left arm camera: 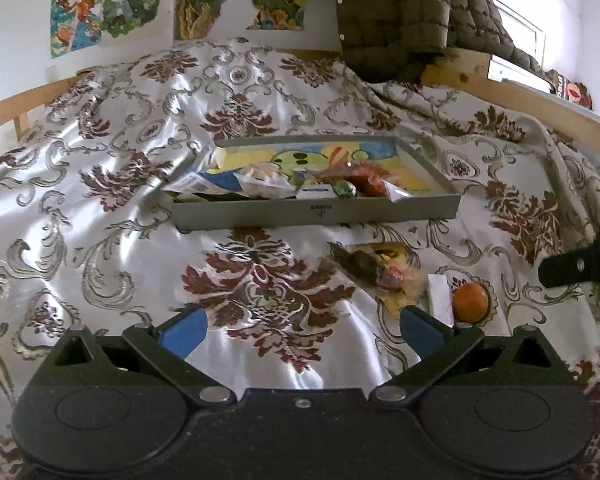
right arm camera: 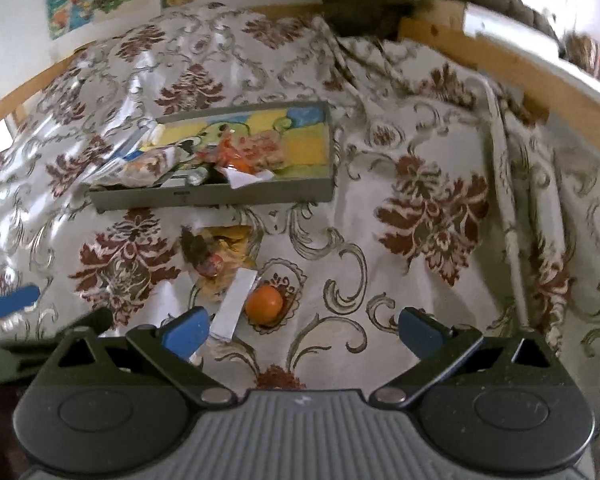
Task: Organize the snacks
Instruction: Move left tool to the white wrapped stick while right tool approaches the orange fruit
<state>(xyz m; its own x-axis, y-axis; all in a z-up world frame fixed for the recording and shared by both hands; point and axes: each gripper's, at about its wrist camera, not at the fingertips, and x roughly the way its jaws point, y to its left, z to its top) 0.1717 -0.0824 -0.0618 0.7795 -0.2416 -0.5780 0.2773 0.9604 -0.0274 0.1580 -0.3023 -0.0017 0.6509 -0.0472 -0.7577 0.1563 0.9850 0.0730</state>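
Both grippers, left gripper point(left arm camera: 302, 330) and right gripper point(right arm camera: 304, 330), hover with blue-padded fingers point(right arm camera: 186, 334) spread wide, holding nothing. Shiny white floral bedspread point(left arm camera: 100, 216) lies bare between them and around. Round orange fruit point(right arm camera: 264, 305) sits just ahead of the right fingers, beside a white paper strip point(right arm camera: 236, 302) and crumpled yellow snack wrapper point(right arm camera: 220, 256). Shallow grey cardboard tray point(left arm camera: 316, 213), snacks inside, lies farther back; wooden bed rail point(left arm camera: 512, 92) beyond.

Bare bedspread point(right arm camera: 380, 208) right of tray point(right arm camera: 220, 196), orange point(right arm camera: 264, 304) and wrappers point(right arm camera: 220, 256) before it
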